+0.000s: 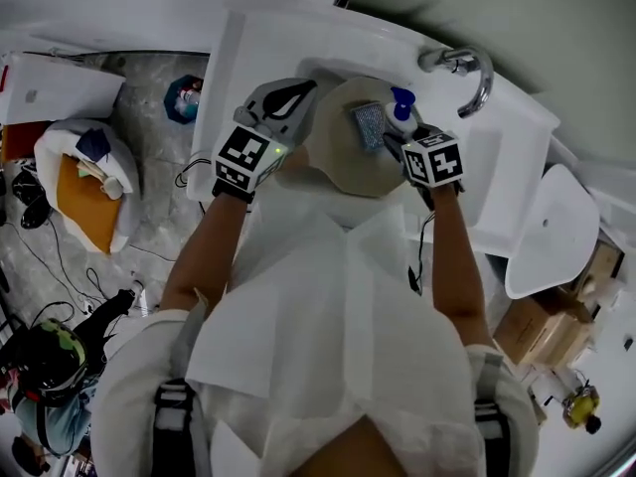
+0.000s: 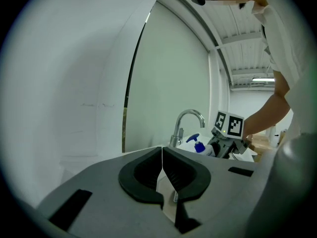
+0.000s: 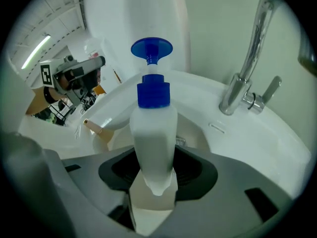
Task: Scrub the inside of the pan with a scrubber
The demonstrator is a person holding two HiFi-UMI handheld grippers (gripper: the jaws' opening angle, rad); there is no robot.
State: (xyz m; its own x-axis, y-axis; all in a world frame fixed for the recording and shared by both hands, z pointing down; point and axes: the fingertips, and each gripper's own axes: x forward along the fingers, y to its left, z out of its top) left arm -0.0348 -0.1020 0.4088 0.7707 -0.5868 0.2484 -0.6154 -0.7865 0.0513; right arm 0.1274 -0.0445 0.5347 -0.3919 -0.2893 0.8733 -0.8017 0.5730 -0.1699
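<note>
A round pan (image 1: pixel 338 162) with a pale beige inside lies in the white sink (image 1: pixel 248 58). A grey-blue scrubber (image 1: pixel 369 125) rests loose inside the pan, toward its far right. My right gripper (image 3: pixel 151 175) is shut on a white soap bottle (image 3: pixel 151 138) with a blue pump top (image 3: pixel 152 48), held upright over the pan's right rim (image 1: pixel 402 102). My left gripper (image 2: pixel 162 172) is at the pan's left edge (image 1: pixel 283 102); its jaws meet in a thin line and I see nothing between them. It points up toward the wall.
A chrome faucet (image 1: pixel 467 68) stands at the sink's back right, also the faucet (image 3: pixel 247 73) close to the bottle. A white lid-like piece (image 1: pixel 552 232) and cardboard boxes (image 1: pixel 542 331) are at the right. Bags (image 1: pixel 84 182) and cables lie on the floor at the left.
</note>
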